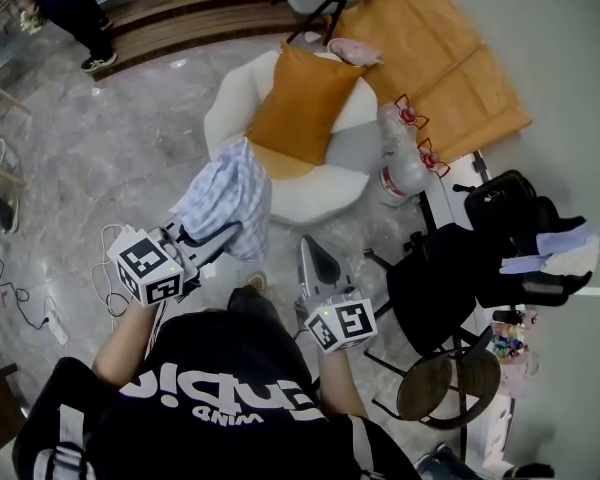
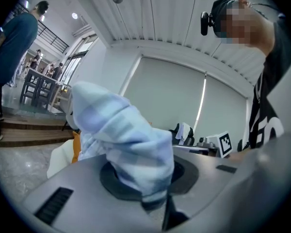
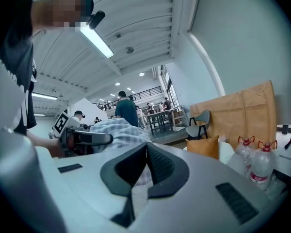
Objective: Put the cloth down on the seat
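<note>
A blue-and-white checked cloth (image 1: 230,193) hangs from my left gripper (image 1: 223,232), which is shut on its lower end, just in front of the seat's near left edge. In the left gripper view the cloth (image 2: 126,140) bunches up between the jaws of that gripper (image 2: 153,200). The seat (image 1: 235,98) is a round white armchair with an orange cushion (image 1: 300,103) lying on it. My right gripper (image 1: 312,243) is to the right of the cloth, short of the seat; its jaws (image 3: 146,147) are shut with nothing in them. The right gripper view also shows the cloth (image 3: 119,130) and the cushion (image 3: 203,147).
Two large water bottles (image 1: 400,153) stand to the right of the seat. A black chair with bags (image 1: 450,278) and a round stool (image 1: 445,383) are at the right. Brown cardboard (image 1: 430,48) lies beyond. Cables (image 1: 20,298) run along the floor at left. A person (image 1: 70,8) stands far left.
</note>
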`<state>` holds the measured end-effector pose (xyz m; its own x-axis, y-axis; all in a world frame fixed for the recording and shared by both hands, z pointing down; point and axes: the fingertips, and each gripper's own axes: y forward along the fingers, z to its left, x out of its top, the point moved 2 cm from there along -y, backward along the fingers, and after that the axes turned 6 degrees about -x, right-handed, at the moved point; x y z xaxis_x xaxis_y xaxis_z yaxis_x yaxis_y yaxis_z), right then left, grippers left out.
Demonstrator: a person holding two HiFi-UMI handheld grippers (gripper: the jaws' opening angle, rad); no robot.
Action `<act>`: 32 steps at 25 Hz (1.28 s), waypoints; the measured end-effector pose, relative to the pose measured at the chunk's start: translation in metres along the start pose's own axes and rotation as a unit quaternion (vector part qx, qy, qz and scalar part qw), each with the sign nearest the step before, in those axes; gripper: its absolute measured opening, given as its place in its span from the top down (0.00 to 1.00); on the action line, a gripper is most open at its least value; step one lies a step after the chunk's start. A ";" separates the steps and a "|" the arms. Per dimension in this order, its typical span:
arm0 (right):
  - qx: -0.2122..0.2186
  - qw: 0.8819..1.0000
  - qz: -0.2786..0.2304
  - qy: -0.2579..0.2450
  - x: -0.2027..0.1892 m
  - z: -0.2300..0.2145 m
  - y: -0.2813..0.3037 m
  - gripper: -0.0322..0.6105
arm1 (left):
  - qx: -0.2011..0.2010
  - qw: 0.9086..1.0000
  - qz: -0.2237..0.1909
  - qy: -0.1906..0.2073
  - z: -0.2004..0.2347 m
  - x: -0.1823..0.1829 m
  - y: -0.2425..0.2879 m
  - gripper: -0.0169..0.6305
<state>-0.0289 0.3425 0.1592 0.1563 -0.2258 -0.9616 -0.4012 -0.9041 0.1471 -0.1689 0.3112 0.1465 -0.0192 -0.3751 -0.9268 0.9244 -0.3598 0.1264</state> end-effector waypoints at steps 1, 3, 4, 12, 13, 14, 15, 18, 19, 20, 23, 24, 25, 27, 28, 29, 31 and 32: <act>0.002 1.000 0.000 0.001 0.002 -0.006 0.003 0.92 | 0.003 1.000 0.000 -0.001 0.003 0.002 0.006 0.86; 0.006 1.000 0.001 -0.002 0.006 -0.020 0.007 0.92 | 0.011 1.000 -0.003 -0.003 0.007 0.006 0.019 0.86; 0.007 1.000 0.002 -0.003 0.007 -0.027 0.009 0.92 | 0.015 1.000 -0.003 -0.003 0.009 0.008 0.025 0.86; 0.023 1.000 0.002 0.003 0.015 -0.061 0.025 0.92 | 0.023 1.000 -0.006 -0.002 0.016 0.022 0.052 0.86; 0.023 1.000 0.001 0.006 0.016 -0.064 0.026 0.92 | 0.023 1.000 -0.006 -0.002 0.016 0.023 0.053 0.86; 0.022 1.000 0.000 0.008 0.016 -0.067 0.027 0.92 | 0.024 1.000 -0.006 -0.003 0.017 0.023 0.055 0.86; 0.022 1.000 -0.001 0.009 0.016 -0.069 0.027 0.92 | 0.025 1.000 -0.005 -0.003 0.017 0.024 0.056 0.86; 0.022 1.000 -0.002 0.010 0.018 -0.075 0.029 0.92 | 0.028 1.000 -0.006 -0.003 0.020 0.024 0.060 0.86; 0.021 1.000 -0.002 0.010 0.018 -0.077 0.030 0.92 | 0.028 1.000 -0.005 -0.004 0.021 0.024 0.062 0.86; 0.021 1.000 -0.002 0.011 0.018 -0.079 0.031 0.92 | 0.027 1.000 -0.005 -0.005 0.023 0.024 0.064 0.86; 0.019 1.000 0.000 0.013 0.017 -0.087 0.038 0.92 | 0.021 1.000 -0.009 -0.014 0.032 0.026 0.071 0.86; 0.017 1.000 0.000 0.013 0.018 -0.090 0.041 0.92 | 0.019 1.000 -0.012 -0.016 0.036 0.028 0.074 0.86; 0.016 1.000 -0.001 0.013 0.019 -0.094 0.044 0.92 | 0.016 1.000 -0.014 -0.018 0.040 0.030 0.077 0.86; 0.012 1.000 -0.002 0.012 0.021 -0.102 0.051 0.92 | 0.011 1.000 -0.015 -0.017 0.047 0.036 0.085 0.86; 0.010 1.000 -0.002 0.012 0.023 -0.106 0.055 0.92 | 0.008 1.000 -0.014 -0.016 0.051 0.040 0.089 0.86; 0.008 1.000 -0.002 0.013 0.024 -0.110 0.059 0.92 | 0.007 1.000 -0.012 -0.016 0.054 0.044 0.092 0.86; 0.005 1.000 -0.002 0.016 0.026 -0.117 0.067 0.92 | 0.004 1.000 -0.010 -0.017 0.062 0.051 0.098 0.86; 0.004 1.000 -0.001 0.017 0.028 -0.120 0.072 0.92 | 0.004 1.000 -0.008 -0.018 0.067 0.054 0.101 0.86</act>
<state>0.0549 0.2275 0.1708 0.1874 -0.2352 -0.9537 -0.4071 -0.9022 0.1425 -0.1024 0.1977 0.1328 -0.0485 -0.3997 -0.9154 0.9211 -0.3723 0.1138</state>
